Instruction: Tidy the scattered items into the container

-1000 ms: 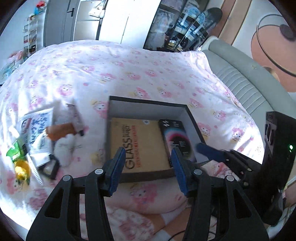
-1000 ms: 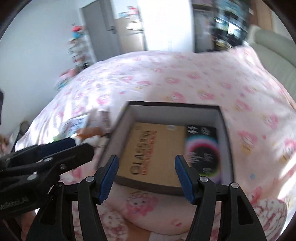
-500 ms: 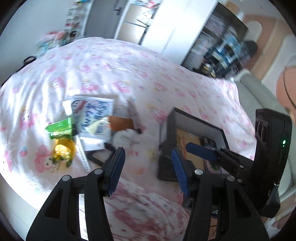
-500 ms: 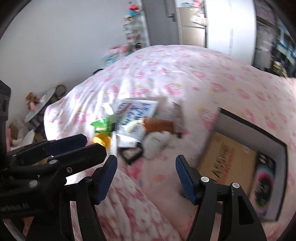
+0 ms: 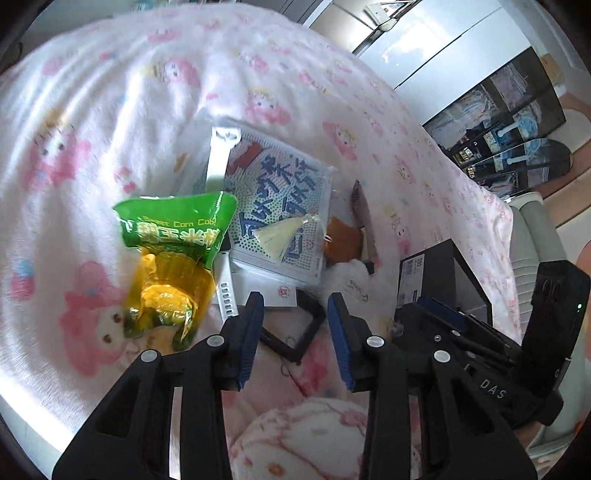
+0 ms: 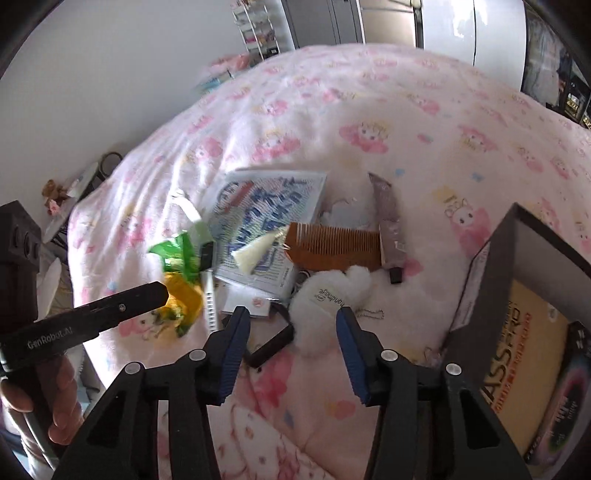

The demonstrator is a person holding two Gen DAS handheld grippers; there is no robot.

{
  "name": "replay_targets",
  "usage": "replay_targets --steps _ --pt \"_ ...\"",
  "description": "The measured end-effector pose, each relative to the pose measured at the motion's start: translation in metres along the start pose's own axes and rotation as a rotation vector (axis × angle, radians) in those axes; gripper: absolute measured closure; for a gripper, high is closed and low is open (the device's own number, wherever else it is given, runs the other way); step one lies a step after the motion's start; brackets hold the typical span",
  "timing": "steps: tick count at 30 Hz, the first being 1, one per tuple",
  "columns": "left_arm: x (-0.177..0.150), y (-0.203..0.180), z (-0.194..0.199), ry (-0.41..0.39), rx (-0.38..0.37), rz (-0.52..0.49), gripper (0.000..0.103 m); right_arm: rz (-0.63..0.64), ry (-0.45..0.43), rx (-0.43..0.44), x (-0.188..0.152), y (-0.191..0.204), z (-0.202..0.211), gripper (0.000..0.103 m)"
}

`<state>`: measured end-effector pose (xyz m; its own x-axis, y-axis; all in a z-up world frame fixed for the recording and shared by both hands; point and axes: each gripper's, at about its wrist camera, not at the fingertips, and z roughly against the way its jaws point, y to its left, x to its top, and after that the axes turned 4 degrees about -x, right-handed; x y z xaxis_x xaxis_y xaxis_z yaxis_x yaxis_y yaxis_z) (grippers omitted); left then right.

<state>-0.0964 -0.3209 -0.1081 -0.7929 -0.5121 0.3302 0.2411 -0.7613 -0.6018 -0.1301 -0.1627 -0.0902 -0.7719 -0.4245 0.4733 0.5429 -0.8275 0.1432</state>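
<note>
Scattered items (image 5: 280, 221) heaped beside box (image 6: 476, 280) | both hand-held grippers (image 5: 295, 325) (image 6: 291, 334) spread, just narrowing, empty

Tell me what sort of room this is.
Probably a bedroom: a bed under a pink cartoon blanket fills the view, with a tall wardrobe and a cluttered shelf rack along the far wall.

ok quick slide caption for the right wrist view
Right claw open over white plush beside wooden comb, black box at right.
</note>
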Motion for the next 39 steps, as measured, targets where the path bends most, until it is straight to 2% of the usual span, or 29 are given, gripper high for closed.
replay_targets --steps 3,6,10,14,18,20,23,26,28,29,31,36,37,39 --pt "0.005 0.017 -0.019 0.054 -0.042 0.034 0.068 -0.003 0.03 0.012 0.006 0.002 -0.023 0.059" --pt "0.008 0.025 -0.037 0.1 -0.049 0.04 0.068 -0.004 0.061 0.02 0.012 0.005 -0.048 0.059" --pt "0.011 0.037 -0.06 0.159 -0.137 0.098 0.068 -0.007 0.099 0.039 0.02 0.005 -0.078 0.059" --pt "0.015 0.041 -0.07 0.153 -0.099 0.109 0.068 0.012 0.107 0.001 0.029 0.007 -0.098 0.059" --pt "0.014 0.044 -0.067 0.117 -0.044 0.127 0.073 0.03 0.12 -0.037 0.034 0.011 -0.109 0.058" --pt "0.012 0.045 -0.063 0.094 -0.019 0.141 0.073 0.07 0.12 -0.062 0.035 0.018 -0.111 0.047" --pt "0.011 0.049 -0.063 0.086 -0.023 0.181 0.073 0.114 0.125 -0.104 0.035 0.025 -0.115 0.037" --pt "0.009 0.048 -0.063 0.089 -0.014 0.193 0.073 0.131 0.129 -0.117 0.035 0.03 -0.114 0.038" --pt "0.007 0.049 -0.061 0.09 -0.027 0.205 0.072 0.153 0.127 -0.079 0.031 0.035 -0.107 0.041" --pt "0.005 0.051 -0.06 0.09 -0.036 0.216 0.072 0.155 0.137 -0.026 0.028 0.039 -0.103 0.054" --pt "0.001 0.057 -0.056 0.082 -0.041 0.244 0.072 0.151 0.176 0.057 0.022 0.044 -0.101 0.055" --pt "-0.008 0.066 -0.04 0.063 -0.067 0.272 0.072 0.132 0.199 0.154 0.017 0.042 -0.091 0.055" --pt "-0.009 0.067 -0.037 0.056 -0.063 0.274 0.072 0.132 0.204 0.196 0.017 0.043 -0.086 0.056" --pt "-0.01 0.068 -0.031 0.042 -0.059 0.276 0.07 0.154 0.214 0.343 0.015 0.051 -0.071 0.06"
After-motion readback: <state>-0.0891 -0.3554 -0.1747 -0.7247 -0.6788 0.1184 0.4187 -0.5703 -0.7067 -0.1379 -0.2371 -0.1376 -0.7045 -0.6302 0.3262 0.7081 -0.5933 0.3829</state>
